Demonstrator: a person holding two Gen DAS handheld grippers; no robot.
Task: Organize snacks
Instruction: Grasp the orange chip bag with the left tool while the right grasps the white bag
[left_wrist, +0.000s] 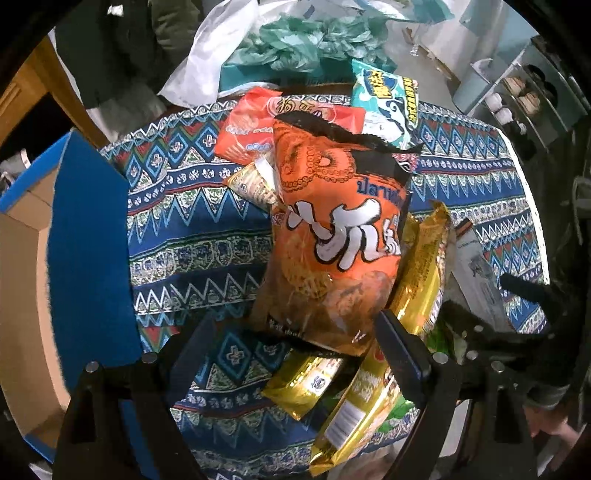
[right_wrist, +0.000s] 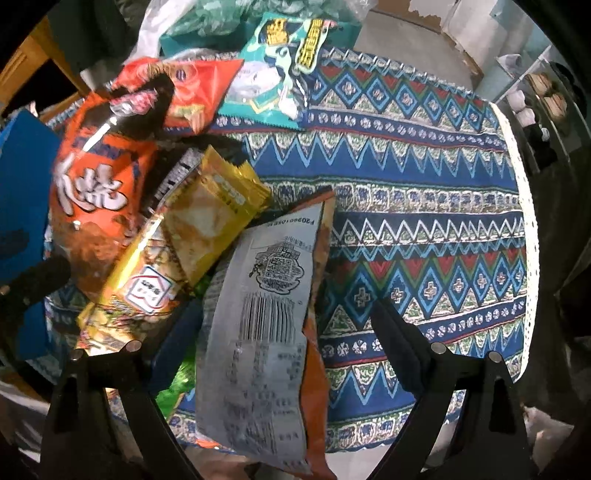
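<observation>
A heap of snack bags lies on a round table with a patterned blue cloth. On top is a big orange bag, with gold packets beside and under it. A red bag and a teal bag lie at the far side. My left gripper is open, pointing down over the orange bag's lower end. My right gripper is open above a face-down bag with a grey printed back; its pads stand apart from the bag.
An open cardboard box with blue flaps stands at the table's left edge. White and green plastic bags are piled behind the snacks. A shelf with jars stands at the far right. The cloth's right half is bare.
</observation>
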